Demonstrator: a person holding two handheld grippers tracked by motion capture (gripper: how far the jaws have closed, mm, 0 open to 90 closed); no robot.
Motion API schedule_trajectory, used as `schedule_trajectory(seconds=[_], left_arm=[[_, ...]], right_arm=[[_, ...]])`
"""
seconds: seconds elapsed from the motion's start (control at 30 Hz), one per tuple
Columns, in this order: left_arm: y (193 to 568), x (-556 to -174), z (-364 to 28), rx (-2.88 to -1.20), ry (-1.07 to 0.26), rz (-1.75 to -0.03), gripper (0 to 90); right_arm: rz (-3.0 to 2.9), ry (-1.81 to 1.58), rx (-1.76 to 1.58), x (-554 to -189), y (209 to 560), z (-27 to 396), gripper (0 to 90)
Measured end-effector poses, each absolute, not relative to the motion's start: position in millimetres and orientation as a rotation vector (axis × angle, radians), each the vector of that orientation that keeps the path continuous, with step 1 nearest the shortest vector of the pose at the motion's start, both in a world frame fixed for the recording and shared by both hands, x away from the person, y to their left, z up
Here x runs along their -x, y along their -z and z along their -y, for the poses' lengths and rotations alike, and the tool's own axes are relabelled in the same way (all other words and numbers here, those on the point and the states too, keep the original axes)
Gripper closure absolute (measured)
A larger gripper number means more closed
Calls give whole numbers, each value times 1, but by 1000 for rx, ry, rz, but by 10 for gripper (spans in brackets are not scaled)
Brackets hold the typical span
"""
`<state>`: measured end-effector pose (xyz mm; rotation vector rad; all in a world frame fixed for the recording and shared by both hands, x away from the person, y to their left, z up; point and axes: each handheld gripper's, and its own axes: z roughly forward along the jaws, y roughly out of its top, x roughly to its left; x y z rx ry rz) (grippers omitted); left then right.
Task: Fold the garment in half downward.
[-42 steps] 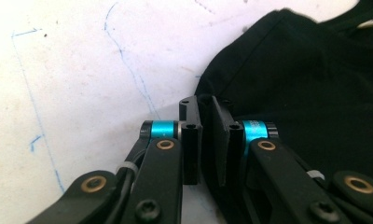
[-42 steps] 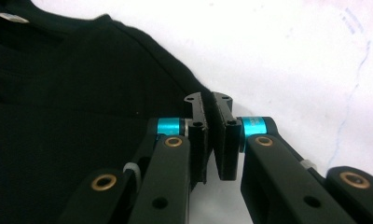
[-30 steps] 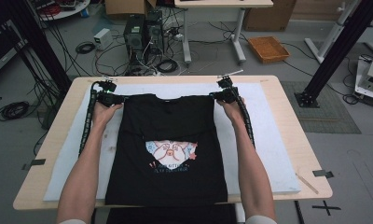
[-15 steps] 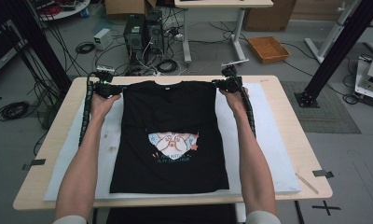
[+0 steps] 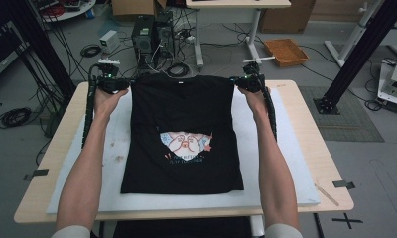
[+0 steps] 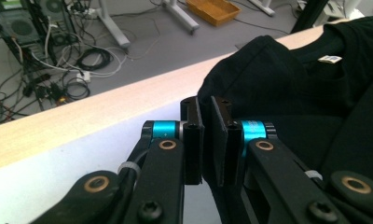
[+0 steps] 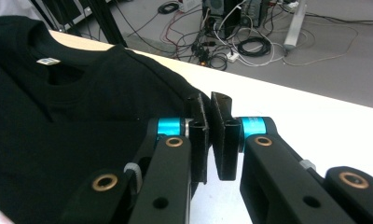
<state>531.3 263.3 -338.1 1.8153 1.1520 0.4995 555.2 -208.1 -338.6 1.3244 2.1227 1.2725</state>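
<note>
High view: black printed T-shirt (image 5: 181,124)

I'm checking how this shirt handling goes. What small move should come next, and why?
Probably carry the top edge toward the hem to fold the black T-shirt. The left hand-held gripper and the right hand-held gripper each pinch a shoulder corner, raised at the far edge of the table, while the hem lies flat.

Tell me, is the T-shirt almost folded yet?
Not yet. Done so far: the left gripper and right gripper are each shut on a shoulder of the black T-shirt. In hand: its top edge is held at the table's far side while the printed front lies open and flat. Probably every fold is left.
</note>
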Motion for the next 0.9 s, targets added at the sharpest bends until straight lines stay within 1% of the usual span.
schedule_trajectory(seconds=[0.17,0.23,0.37,0.43,0.53,0.73,0.9], left_arm=[[354,-528,-264,-1830,-456,-1161,835],[359,-524,-264,-1833,-471,-1146,835],[363,-515,-266,-1845,-436,-1124,834],[364,-508,-265,-1862,-455,-1100,833],[368,-495,-267,-1860,-437,-1073,833],[378,-472,-271,-1915,-400,-1050,832],[382,-451,-268,-1938,-404,-998,831]], right_arm=[[-2149,-1256,-1313,-551,351,210,862],[-2166,-1256,-1315,-549,354,210,860],[-2180,-1267,-1276,-541,359,210,860],[-2211,-1271,-1273,-536,361,211,859],[-2219,-1281,-1222,-525,364,214,859],[-2257,-1308,-1189,-499,374,220,859],[-2299,-1281,-1156,-479,382,224,859]])
